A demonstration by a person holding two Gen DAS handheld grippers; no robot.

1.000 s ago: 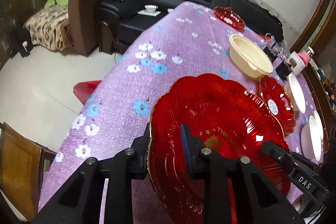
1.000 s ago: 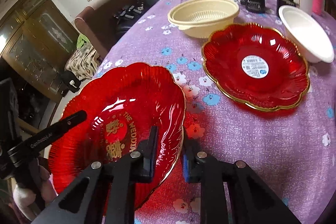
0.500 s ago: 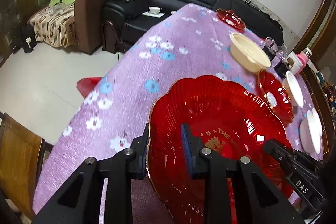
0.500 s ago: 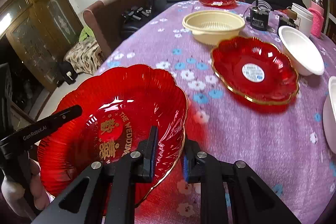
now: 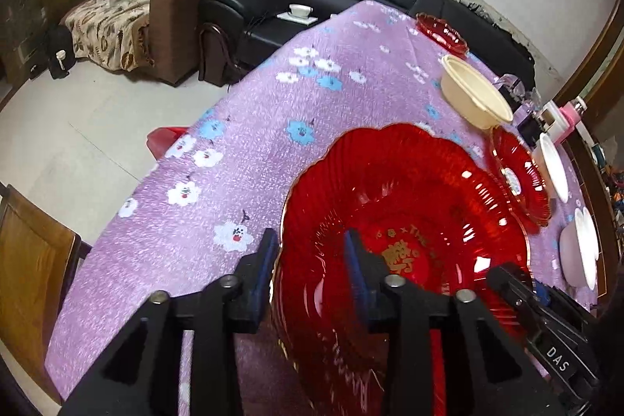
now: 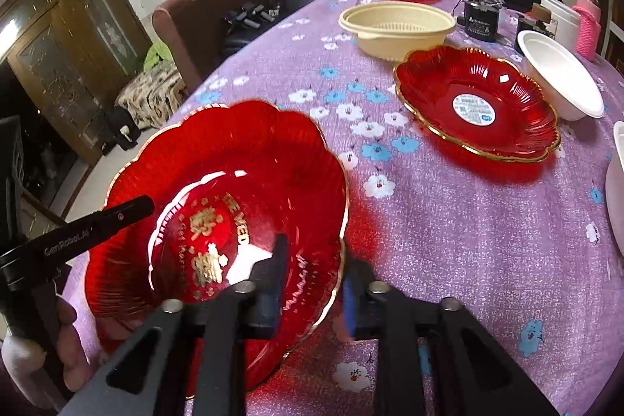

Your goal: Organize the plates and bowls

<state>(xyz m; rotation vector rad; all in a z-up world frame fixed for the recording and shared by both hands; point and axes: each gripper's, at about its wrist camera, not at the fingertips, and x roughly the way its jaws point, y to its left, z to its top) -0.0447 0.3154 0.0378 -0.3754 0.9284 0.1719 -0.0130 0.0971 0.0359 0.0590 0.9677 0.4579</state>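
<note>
Red plate (image 5: 401, 221) sits low-centre on the tabletop (image 5: 253, 151); our left claw (image 5: 308, 268) and right claw (image 6: 312, 271), clamped a second ago, are opening, rim loose between them: it's placed.

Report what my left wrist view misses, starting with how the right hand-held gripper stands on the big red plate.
Observer: The right hand-held gripper straddles the gold rim of the big red plate. Its jaws are opening, and the rim between them looks unpinched.
Operator: Check inside the cream bowl.
Observer: The cream bowl shows a slotted strainer bottom.
Operator: Look behind my own gripper.
Observer: A bare hand is wrapped around the handle of the left hand-held gripper.
</note>
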